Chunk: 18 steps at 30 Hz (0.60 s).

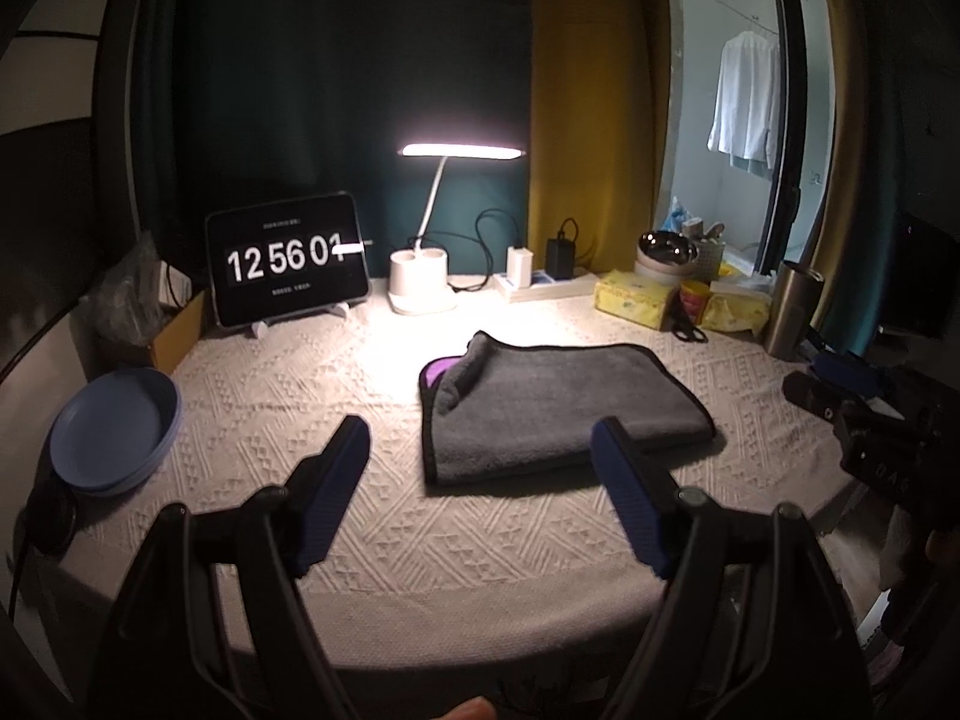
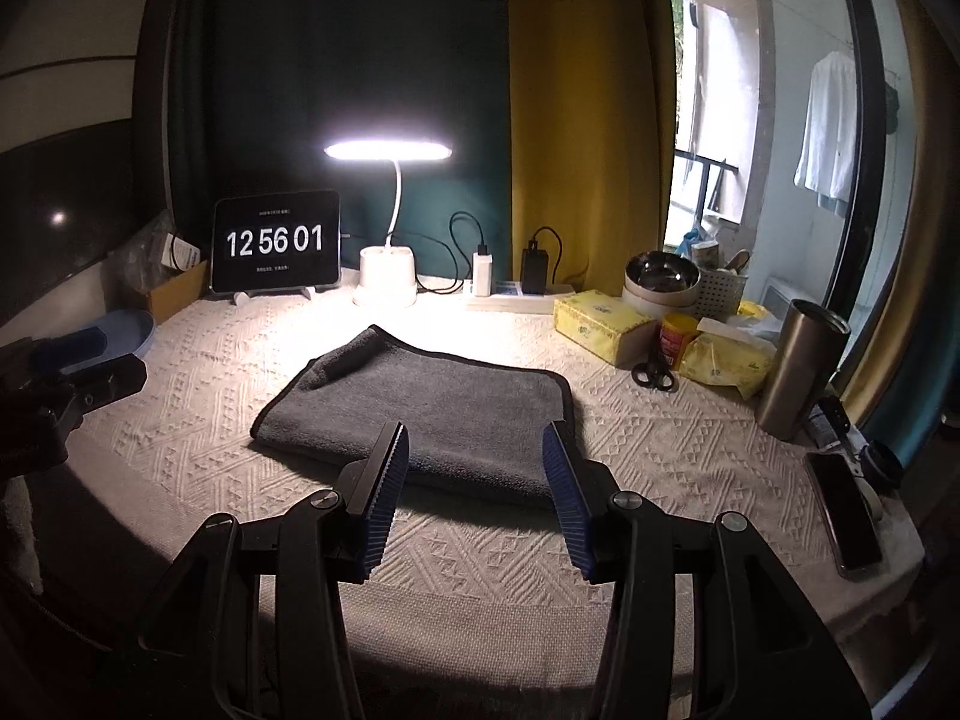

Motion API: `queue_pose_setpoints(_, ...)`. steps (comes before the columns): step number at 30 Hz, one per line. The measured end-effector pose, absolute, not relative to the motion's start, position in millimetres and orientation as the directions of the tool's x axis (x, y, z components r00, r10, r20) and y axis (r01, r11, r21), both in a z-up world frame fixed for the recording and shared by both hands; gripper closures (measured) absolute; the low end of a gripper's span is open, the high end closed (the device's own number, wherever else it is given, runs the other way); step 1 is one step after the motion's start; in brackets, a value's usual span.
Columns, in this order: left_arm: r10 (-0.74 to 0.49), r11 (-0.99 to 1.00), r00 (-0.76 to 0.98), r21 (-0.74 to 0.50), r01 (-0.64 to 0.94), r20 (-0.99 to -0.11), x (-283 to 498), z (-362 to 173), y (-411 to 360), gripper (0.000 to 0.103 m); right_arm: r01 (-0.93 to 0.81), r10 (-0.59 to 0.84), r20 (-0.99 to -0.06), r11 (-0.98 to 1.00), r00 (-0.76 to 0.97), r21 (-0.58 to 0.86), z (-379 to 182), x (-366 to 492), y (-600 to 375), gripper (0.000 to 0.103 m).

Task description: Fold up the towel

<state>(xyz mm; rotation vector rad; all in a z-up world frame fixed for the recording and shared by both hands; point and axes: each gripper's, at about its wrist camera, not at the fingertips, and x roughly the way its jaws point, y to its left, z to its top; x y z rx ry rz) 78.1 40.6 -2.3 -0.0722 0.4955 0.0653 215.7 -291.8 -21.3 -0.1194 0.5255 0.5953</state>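
Towel (image 2: 420, 414), grey with dark trim, lies folded on the cloth-covered table (image 2: 660, 450) in front of the lit desk lamp (image 2: 387, 228). Left gripper (image 1: 480, 450) hangs wide apart, empty, near the towel's near left corner. Right gripper (image 2: 474, 450) is spread above the towel's near edge, gripping nothing.

Tablet screen (image 2: 275, 242) reading 12 56 01 in big white digits, small lines above and below too tiny to read
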Motion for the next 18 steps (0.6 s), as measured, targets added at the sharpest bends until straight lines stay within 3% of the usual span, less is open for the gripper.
queue_pose_setpoints(10,0.026,0.998,0.927,-0.051,-0.049,-0.373,39.9,23.8,29.7,0.025,-0.526,0.491,-0.413,0.85,0.767,0.035,18.1,178.1,-331.0,0.052)
queue_pose_setpoints(13,0.015,0.998,0.942,-0.055,-0.035,-0.335,28.6,31.2,26.2,0.013,-0.513,0.485,-0.39,0.858,0.783,0.036,27.5,168.1,-342.1,0.051)
queue_pose_setpoints(18,0.018,0.998,0.965,-0.057,-0.034,-0.262,8.2,45.7,23.3,0.012,-0.504,0.48,-0.358,0.863,0.801,0.031,39.0,153.6,-353.4,0.051)
